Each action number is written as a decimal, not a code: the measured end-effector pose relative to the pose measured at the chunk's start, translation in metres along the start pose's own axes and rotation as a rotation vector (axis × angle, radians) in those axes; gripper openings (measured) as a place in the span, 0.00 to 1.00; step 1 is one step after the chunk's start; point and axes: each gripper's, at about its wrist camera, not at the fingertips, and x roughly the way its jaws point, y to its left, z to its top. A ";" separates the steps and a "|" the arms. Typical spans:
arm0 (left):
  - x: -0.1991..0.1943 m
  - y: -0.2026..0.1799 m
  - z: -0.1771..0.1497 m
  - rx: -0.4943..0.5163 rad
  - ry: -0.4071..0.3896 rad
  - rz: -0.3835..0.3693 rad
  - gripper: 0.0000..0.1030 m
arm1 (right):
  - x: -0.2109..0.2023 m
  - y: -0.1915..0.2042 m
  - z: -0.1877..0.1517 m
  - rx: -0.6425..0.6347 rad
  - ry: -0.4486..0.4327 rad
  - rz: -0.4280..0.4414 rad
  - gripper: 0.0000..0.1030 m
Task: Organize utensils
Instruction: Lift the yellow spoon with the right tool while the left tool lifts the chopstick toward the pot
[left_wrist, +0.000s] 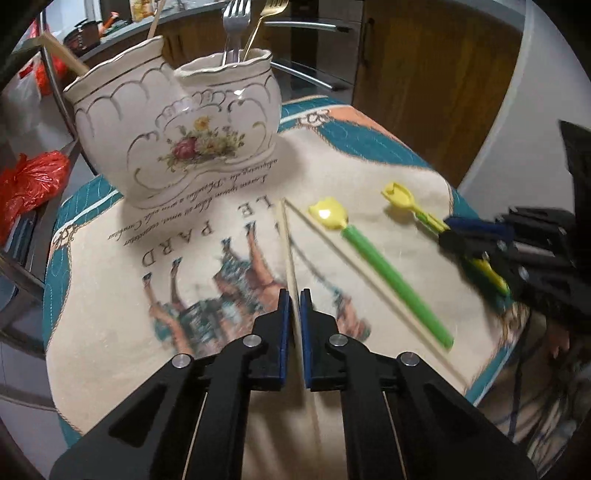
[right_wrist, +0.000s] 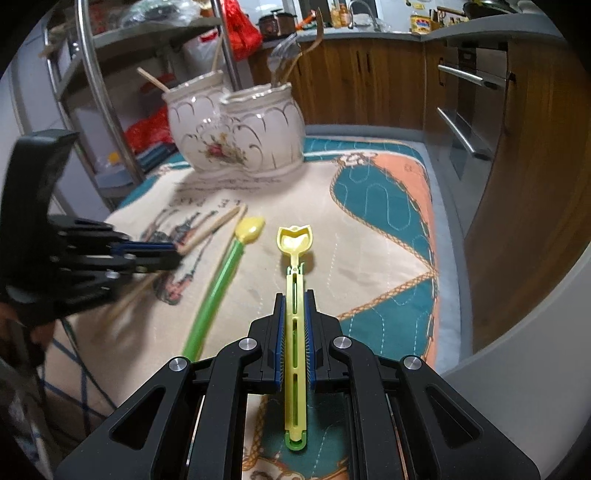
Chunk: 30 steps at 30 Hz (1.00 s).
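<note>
The left claw (left_wrist: 294, 295) pinches a wooden chopstick (left_wrist: 288, 243) lying on the printed cloth (left_wrist: 110, 332) over the worktop, its mate (left_wrist: 369, 280) just beside it. The right claw (right_wrist: 294, 295) clamps the slotted handle of a yellow spoon (right_wrist: 294, 240). Between them lies a green-handled yellow spoon (left_wrist: 369, 254). Beyond stands a two-pot ceramic holder (left_wrist: 177, 129), forks (left_wrist: 236, 26) upright in its right pot.

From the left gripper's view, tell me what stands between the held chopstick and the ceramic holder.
Nothing visible does. The left gripper is shut on one chopstick, and only bare printed mat lies between it and the ceramic holder. The second chopstick and green-handled spoon lie off to its right.
</note>
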 end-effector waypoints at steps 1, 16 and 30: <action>-0.002 0.002 -0.002 0.004 0.004 -0.008 0.05 | 0.002 0.001 0.000 -0.008 0.011 -0.001 0.10; -0.008 0.008 -0.021 -0.037 -0.073 -0.029 0.05 | 0.018 0.014 0.014 -0.076 0.053 -0.053 0.11; -0.060 0.040 -0.007 -0.033 -0.347 -0.110 0.05 | -0.024 0.022 0.032 -0.066 -0.179 -0.036 0.10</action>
